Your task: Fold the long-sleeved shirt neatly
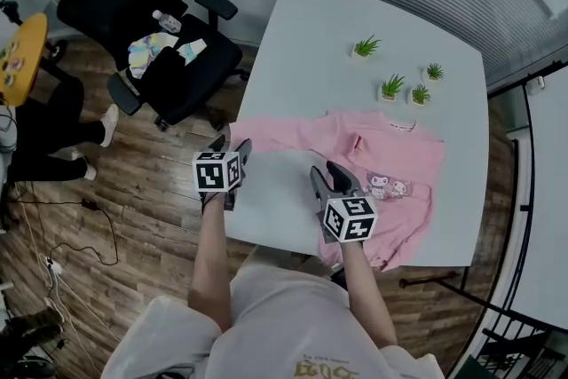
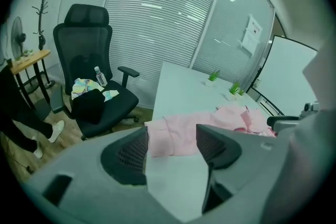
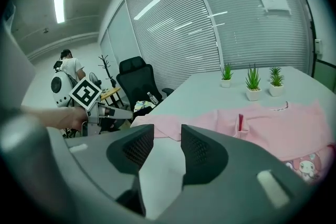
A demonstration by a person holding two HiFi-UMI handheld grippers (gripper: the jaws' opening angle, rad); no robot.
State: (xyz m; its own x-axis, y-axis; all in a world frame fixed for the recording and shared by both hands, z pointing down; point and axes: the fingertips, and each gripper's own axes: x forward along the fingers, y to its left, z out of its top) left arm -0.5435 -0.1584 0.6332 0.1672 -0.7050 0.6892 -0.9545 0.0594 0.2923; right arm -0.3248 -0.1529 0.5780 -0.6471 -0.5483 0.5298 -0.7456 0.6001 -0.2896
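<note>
Lying flat on the white rectangular table [image 1: 337, 31], the pink long-sleeved fabric shirt [image 1: 399, 151] is stretched crosswise, with one sleeve [image 1: 275, 133] run out toward the table's left edge. That sleeve's end is seen just ahead of the left gripper [image 1: 232, 146], the nearer one. The right gripper [image 1: 330, 176] is held beside the shirt body's near edge. Both pairs of jaws are parted, with nothing gripped.
</note>
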